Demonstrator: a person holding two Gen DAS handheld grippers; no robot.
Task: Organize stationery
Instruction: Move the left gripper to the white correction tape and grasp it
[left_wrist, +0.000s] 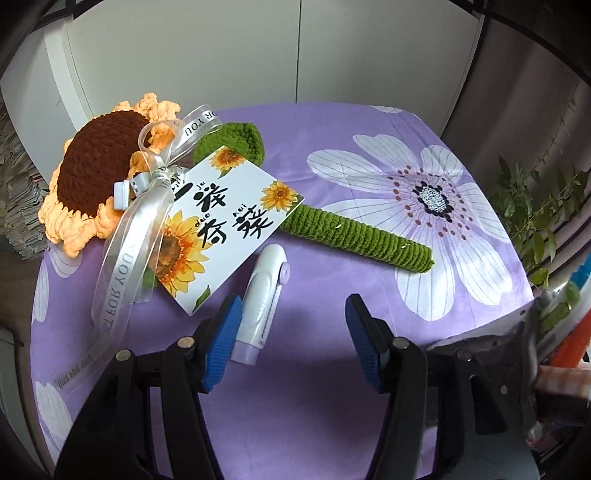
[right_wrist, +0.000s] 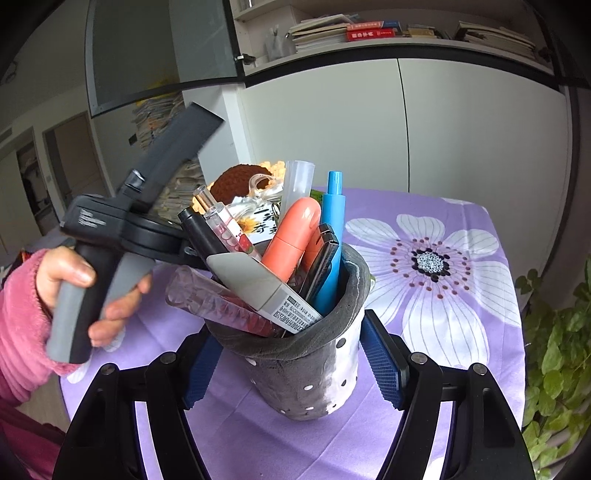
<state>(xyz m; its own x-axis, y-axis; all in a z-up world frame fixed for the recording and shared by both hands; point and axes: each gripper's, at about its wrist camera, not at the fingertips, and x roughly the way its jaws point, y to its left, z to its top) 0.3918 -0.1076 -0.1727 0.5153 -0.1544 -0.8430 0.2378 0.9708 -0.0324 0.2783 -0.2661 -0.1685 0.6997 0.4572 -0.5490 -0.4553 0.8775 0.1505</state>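
In the left wrist view a white and lilac correction tape (left_wrist: 260, 304) lies on the purple flowered cloth (left_wrist: 332, 184). My left gripper (left_wrist: 293, 334) is open just above it, its left pad (left_wrist: 221, 343) close beside the tape. In the right wrist view my right gripper (right_wrist: 291, 363) is shut on a grey dotted fabric pen holder (right_wrist: 314, 369), which stands on the cloth. The holder is full of stationery: an orange tool (right_wrist: 293, 236), a blue pen (right_wrist: 332, 240), a grey glue stick (right_wrist: 258, 284), and clear pens (right_wrist: 225, 221). The hand with the left gripper's handle (right_wrist: 96, 258) shows at left.
A crocheted sunflower (left_wrist: 99, 173) with a green stem (left_wrist: 354, 236), ribbon and a sunflower card (left_wrist: 225, 225) lies across the cloth behind the tape. A green plant (right_wrist: 554, 362) hangs past the table's right edge. White cabinets (right_wrist: 443, 129) stand behind.
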